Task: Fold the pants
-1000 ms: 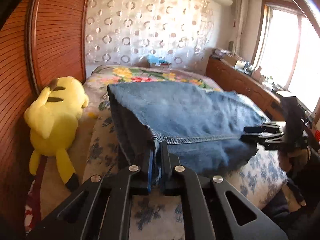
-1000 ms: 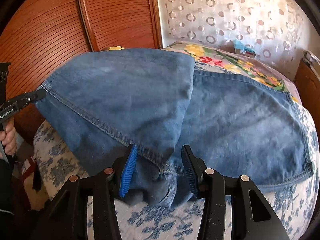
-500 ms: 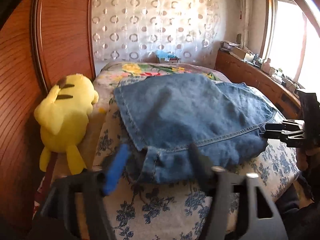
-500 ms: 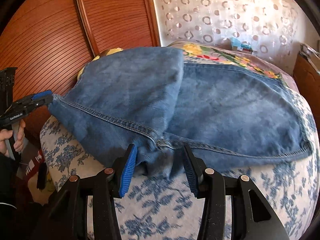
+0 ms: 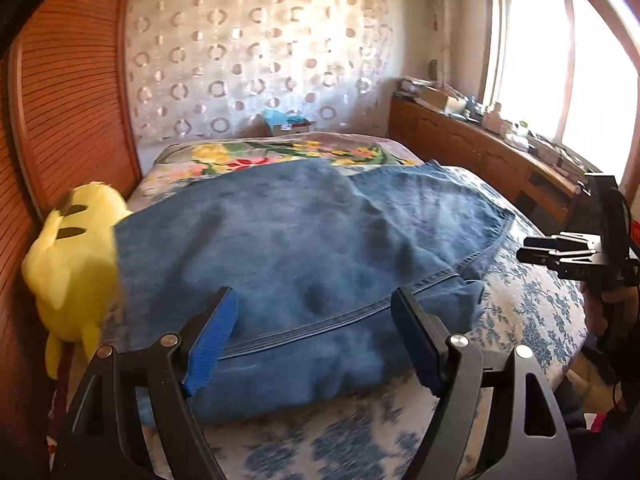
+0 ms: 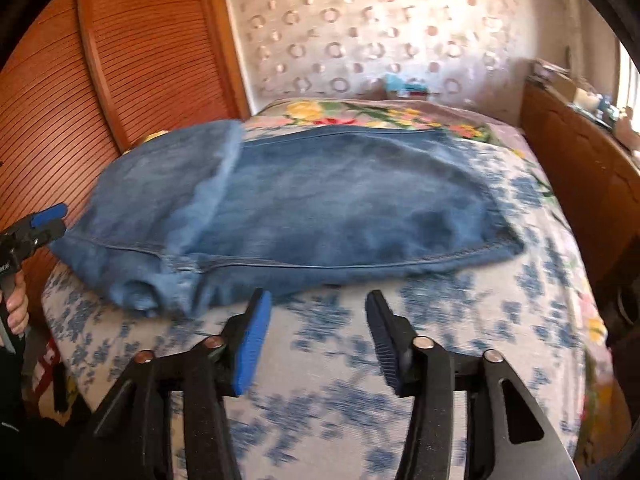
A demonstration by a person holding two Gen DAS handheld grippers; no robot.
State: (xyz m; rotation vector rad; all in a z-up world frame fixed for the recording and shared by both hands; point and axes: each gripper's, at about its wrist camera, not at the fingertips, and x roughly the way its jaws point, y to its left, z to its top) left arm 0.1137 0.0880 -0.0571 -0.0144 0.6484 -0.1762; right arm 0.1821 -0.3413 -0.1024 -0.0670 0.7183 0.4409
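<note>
Jaws first: the left gripper is spread wide with nothing pinched, just hovering over the near hem of the jeans. The right gripper is opening up too, nothing between its pads, only floral bedspread under it. The jeans lie folded over on the bed, with a yellow plush toy touching their left edge.

Floral bed under folded jeans
</note>
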